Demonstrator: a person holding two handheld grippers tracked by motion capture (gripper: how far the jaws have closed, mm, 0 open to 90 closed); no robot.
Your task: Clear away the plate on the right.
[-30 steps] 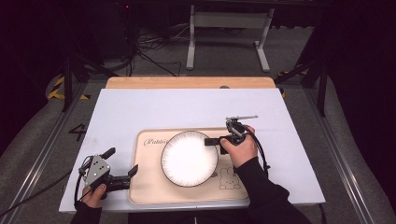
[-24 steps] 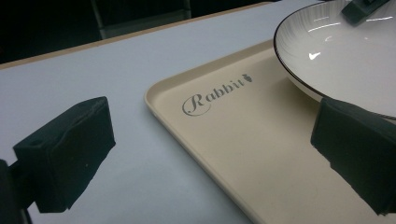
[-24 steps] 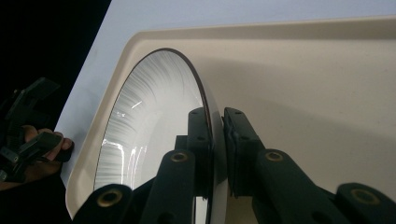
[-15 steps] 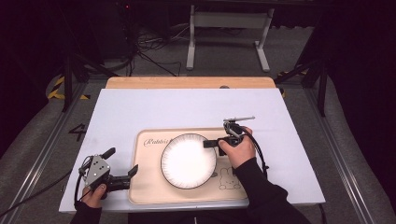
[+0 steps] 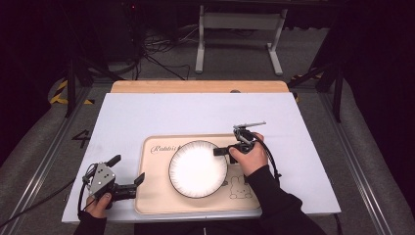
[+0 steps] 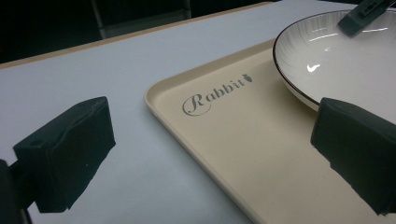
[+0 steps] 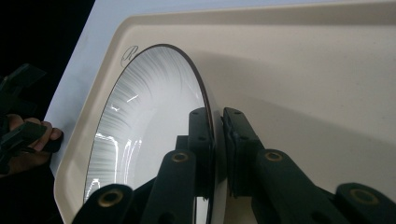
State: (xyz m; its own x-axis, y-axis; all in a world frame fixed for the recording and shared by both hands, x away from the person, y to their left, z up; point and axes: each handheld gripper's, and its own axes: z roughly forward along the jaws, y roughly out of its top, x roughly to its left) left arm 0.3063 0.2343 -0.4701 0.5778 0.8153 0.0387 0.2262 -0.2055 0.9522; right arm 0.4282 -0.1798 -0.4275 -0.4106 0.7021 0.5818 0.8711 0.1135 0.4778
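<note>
Right gripper view, right tongs (image 7: 217,149) clamping plate (image 7: 140,121) rim, tray (image 7: 327,70) beneath

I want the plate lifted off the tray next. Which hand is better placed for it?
The right. Its tool is already shut on the rim of the plate, which sits on the tray. The left tool stands open at the tray's left edge, apart from the plate.

Glossy ceramic plate (image 5: 197,169) on matt plastic tray (image 5: 156,196).
</note>
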